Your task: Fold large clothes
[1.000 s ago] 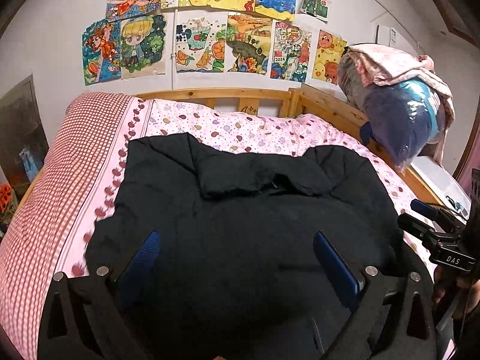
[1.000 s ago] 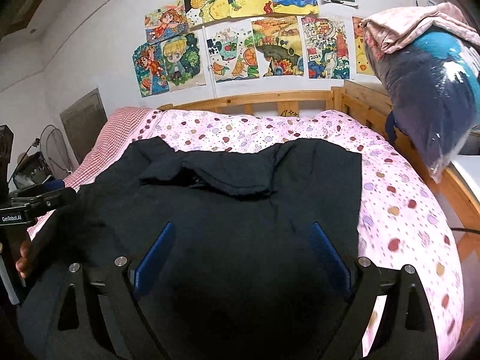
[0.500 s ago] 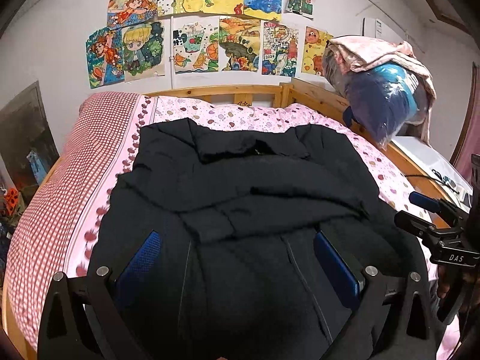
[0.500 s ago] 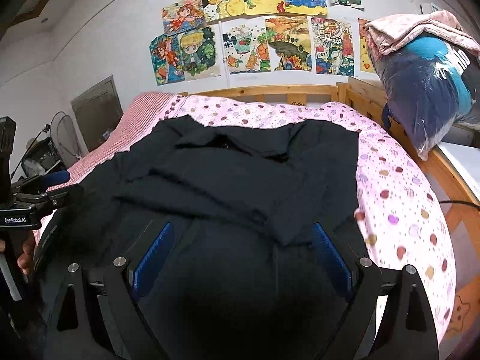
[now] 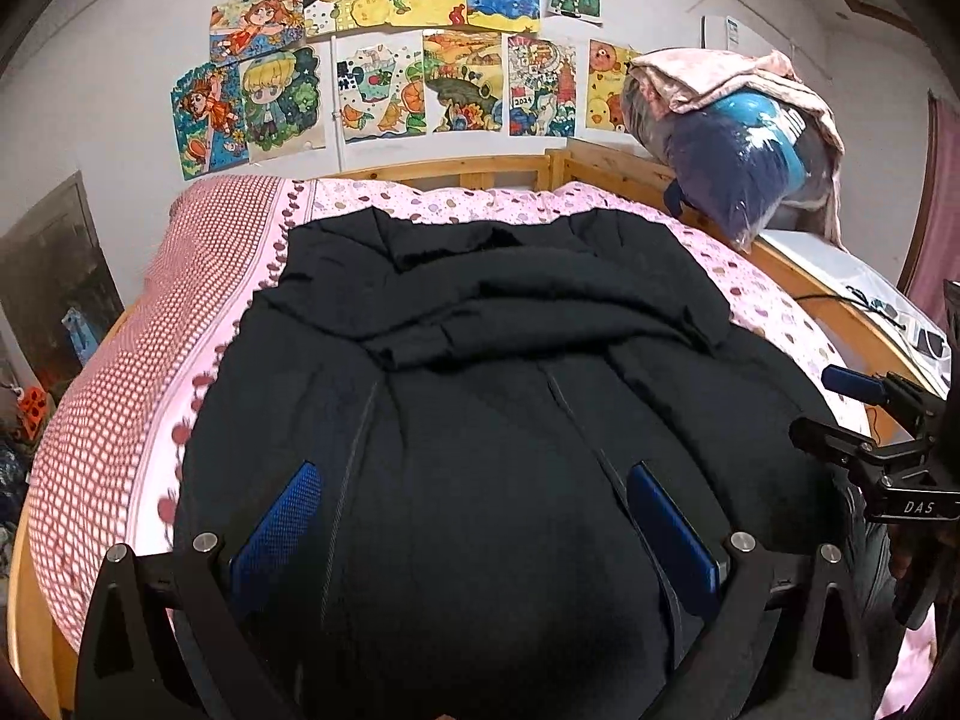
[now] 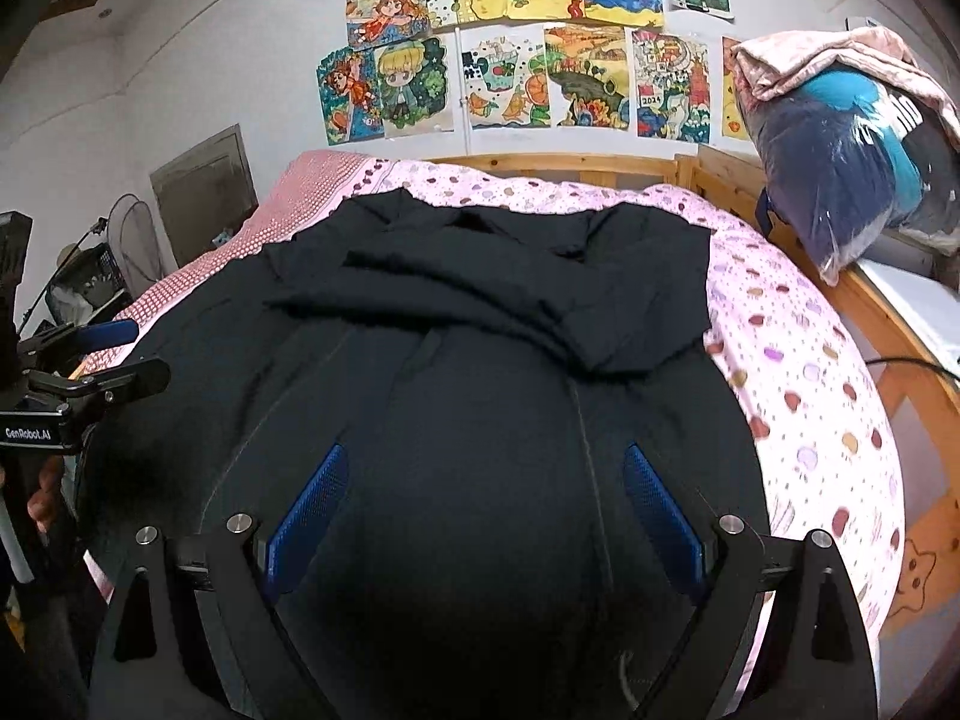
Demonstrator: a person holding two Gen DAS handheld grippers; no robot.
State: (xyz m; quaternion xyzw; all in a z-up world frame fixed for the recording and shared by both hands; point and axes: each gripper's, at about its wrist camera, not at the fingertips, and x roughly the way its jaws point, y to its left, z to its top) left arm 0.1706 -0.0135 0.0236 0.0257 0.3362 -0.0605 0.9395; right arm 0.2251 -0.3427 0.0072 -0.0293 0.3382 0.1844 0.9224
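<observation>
A grey bedroom wall hung with a cluster of children's drawings (image 5: 414, 42) backs a wooden-framed bed (image 5: 456, 171) whose pink dotted quilt (image 6: 798, 360) fills most of both views, with a red-checked strip along its left edge and a plastic-wrapped bundle of bedding (image 5: 732, 156) perched on the frame at the far right corner. Spread over the quilt lies the large black coat (image 5: 480, 396), its long axis running from the headboard straight toward the person, collar at the far end and hem nearest the cameras; both sleeves are already crossed over the chest in a rumpled band about halfway up. The left gripper (image 5: 474, 534) hovers over the hem's left half with its blue pads spread wide and nothing between them, and the right gripper (image 6: 486, 516) sits likewise agape over the right half, each visible at the edge of the other's view. The two are about equally near the hem, one to each side of the coat's centre line, with the cloth directly below and ahead of both. I judge the coming move to be a lengthwise fold, each gripper pinching its own hem corner and carrying it away toward the collar.
</observation>
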